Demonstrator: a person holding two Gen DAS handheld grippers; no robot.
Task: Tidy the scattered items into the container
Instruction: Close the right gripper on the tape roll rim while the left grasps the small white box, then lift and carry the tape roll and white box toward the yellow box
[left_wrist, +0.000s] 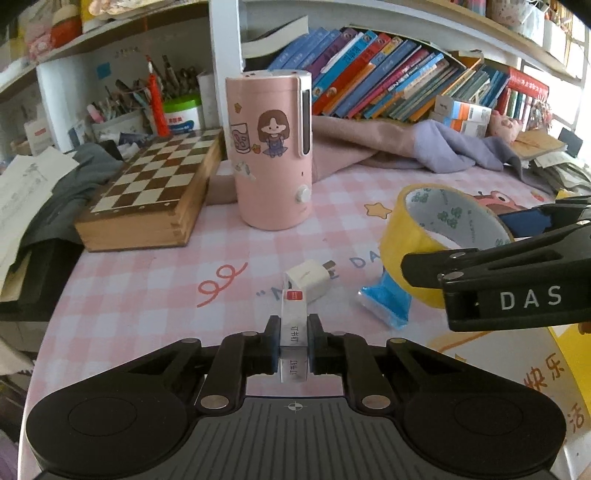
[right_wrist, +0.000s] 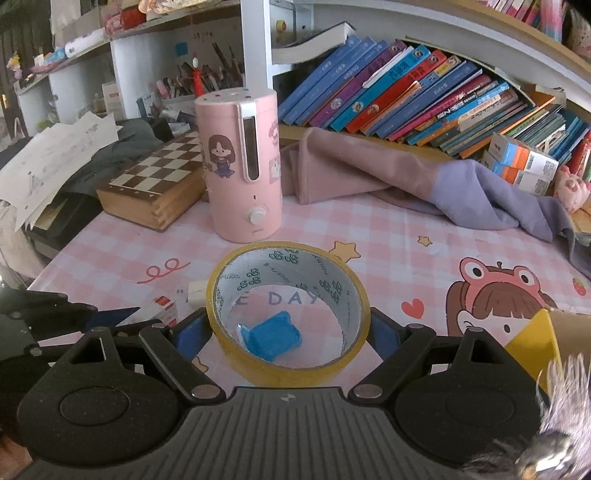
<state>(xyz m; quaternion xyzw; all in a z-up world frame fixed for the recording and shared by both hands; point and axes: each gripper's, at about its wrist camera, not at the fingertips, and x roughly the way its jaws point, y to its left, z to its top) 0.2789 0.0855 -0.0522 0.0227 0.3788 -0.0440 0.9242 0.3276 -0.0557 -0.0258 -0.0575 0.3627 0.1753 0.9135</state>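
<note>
While the left claw (left_wrist: 293, 345) pinches a small staple box (left_wrist: 293, 325) and the right claw (right_wrist: 286, 328) clamps the yellow tape roll (right_wrist: 288, 314), neither sits in the yellow container (right_wrist: 533, 332) yet; a white charger (left_wrist: 310, 277) and blue packet (left_wrist: 388, 304) remain on the counter (left_wrist: 147, 288).

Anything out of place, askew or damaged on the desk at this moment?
Nothing looks damaged or spilled. Loose on the pink checked mat lie a white charger plug and a blue packet. The left gripper is shut on a small staple box; the right gripper clasps the yellow tape roll.
</note>
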